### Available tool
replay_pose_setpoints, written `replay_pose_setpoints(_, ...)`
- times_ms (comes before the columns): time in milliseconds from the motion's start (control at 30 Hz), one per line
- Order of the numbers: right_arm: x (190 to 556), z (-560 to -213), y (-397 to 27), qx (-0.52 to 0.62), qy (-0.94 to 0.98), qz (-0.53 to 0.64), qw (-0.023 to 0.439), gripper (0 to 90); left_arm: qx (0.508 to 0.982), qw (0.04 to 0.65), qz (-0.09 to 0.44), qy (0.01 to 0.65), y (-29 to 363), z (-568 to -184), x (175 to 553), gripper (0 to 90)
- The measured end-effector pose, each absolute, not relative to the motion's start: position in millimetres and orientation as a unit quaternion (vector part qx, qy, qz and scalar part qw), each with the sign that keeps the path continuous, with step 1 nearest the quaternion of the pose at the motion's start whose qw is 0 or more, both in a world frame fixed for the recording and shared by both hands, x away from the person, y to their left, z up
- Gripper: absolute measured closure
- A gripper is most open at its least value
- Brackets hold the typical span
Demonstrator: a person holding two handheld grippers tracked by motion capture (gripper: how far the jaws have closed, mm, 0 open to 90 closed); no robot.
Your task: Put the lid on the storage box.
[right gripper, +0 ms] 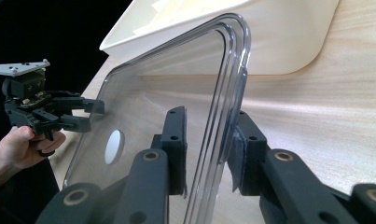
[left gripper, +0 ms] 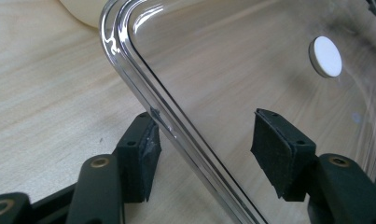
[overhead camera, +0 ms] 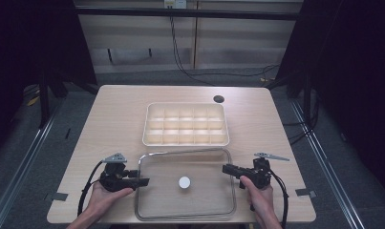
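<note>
Clear lid (overhead camera: 185,183): right gripper (right gripper: 206,154) pinches one rim for lifting; left gripper (left gripper: 202,149) straddles the opposite rim, jaws spread; tray (overhead camera: 185,125) beyond.

Each hand carries a black tool: the left tool (overhead camera: 143,182) and right tool (overhead camera: 227,168) have flat padded fingers (left gripper: 277,154) with brass-ringed screws, a grey three-cornered top plate and a trailing black cable.

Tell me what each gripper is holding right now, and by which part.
The right gripper clamps the clear lid by its right rim. The left gripper straddles the lid's left rim with open jaws, holding nothing.
</note>
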State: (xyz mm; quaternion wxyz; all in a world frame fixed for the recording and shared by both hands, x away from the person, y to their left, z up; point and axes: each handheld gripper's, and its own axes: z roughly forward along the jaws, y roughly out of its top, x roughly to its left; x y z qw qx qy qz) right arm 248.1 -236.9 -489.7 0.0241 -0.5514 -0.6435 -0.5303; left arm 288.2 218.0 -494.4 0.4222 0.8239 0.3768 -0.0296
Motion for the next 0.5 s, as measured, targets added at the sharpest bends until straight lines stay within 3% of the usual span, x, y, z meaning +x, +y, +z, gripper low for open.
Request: replay_pose_setpoints(500, 247.8, -486.6, -232.7, -0.549, -0.662, -0.509, 0.002, 65.8, 0.81, 0.452, -0.045, 0.37, 222.3, -484.8, 286.8, 52.0)
